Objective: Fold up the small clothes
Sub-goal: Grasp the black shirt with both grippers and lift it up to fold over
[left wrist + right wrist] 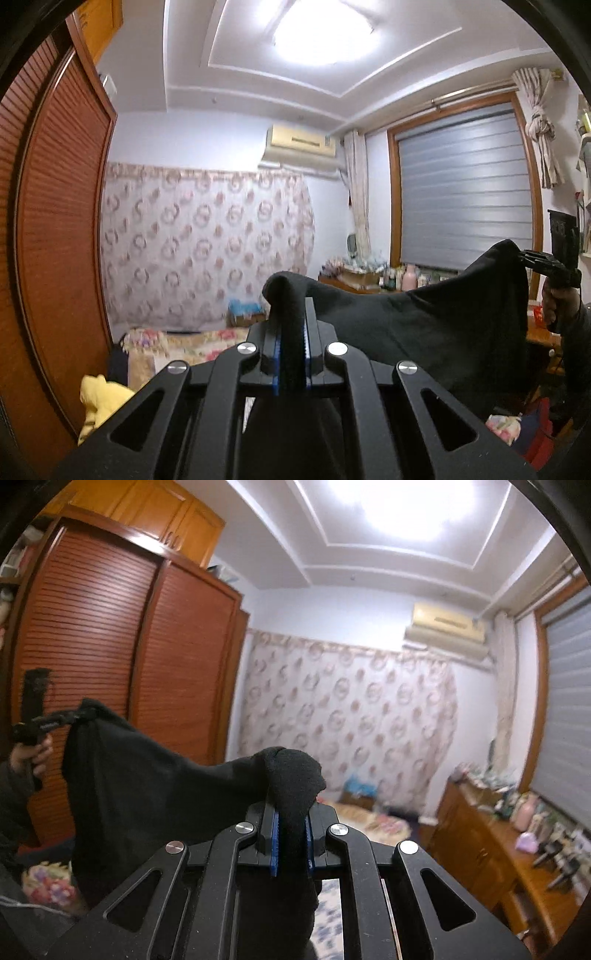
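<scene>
Left gripper [291, 354]: matte black linkage frame with triangular cut-outs; four round silver screw heads sit behind the fingers, and blue pads [276, 365] line the fingers' inner faces. Right gripper [291, 834]: same build, same silver screws and blue pads [274, 843]. Each handle is black; dark sleeves [14, 786] lie behind the hands.

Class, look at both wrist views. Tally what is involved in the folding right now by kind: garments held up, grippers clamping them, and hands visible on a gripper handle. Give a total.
Garments: 1, a black soft fabric garment held up, sagging between its clamped ends.
Grippers: 2, the left gripper and the right gripper, each shut on it.
Hands: 2, the right hand and the left hand.
Total: 5
</scene>
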Demonstrator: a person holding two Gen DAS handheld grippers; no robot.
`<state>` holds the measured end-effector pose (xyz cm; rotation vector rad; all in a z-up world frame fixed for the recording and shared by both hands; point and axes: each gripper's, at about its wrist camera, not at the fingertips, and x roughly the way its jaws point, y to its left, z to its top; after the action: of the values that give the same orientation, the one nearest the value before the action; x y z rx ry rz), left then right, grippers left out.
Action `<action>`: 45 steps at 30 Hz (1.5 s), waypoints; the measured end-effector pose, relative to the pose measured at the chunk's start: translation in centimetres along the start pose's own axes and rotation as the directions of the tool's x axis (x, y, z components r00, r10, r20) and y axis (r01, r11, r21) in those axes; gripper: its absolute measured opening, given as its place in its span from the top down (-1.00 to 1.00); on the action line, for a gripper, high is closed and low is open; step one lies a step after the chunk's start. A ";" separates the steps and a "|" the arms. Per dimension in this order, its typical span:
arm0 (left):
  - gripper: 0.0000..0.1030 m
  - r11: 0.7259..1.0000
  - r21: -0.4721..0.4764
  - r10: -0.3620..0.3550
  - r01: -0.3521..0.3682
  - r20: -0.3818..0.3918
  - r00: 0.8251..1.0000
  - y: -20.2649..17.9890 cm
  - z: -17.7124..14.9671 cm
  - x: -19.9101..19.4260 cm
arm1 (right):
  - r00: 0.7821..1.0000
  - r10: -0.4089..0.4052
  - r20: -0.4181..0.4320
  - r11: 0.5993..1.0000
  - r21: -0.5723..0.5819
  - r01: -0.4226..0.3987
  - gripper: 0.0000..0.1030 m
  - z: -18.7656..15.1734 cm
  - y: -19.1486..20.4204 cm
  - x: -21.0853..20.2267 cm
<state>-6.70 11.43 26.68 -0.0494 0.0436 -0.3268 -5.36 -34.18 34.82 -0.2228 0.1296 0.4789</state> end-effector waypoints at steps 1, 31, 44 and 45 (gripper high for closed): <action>0.89 1.000 0.004 -0.001 0.001 0.012 1.000 0.1 0.4 0.0 | 1.000 -0.006 0.006 1.000 0.005 0.006 0.85 0.5 -0.3 -0.4; 0.88 0.997 0.074 0.030 -0.023 -0.096 0.995 -0.8 -4.8 10.7 | 0.976 -0.170 -0.140 0.985 -0.016 0.169 0.85 -3.2 -6.8 3.3; 0.88 0.995 0.055 0.101 -0.086 -0.417 0.903 2.5 -19.0 32.9 | 0.874 -0.103 -0.474 0.984 0.078 0.158 0.85 -21.7 -13.5 26.3; 0.88 0.994 0.057 0.106 -0.090 -0.434 0.895 2.6 -19.7 34.0 | 0.866 -0.097 -0.490 0.985 0.079 0.155 0.85 -22.6 -14.0 27.5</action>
<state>25.34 2.09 5.70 0.0627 0.4862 -0.2321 23.84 -39.60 10.69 -0.2319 0.6321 0.2738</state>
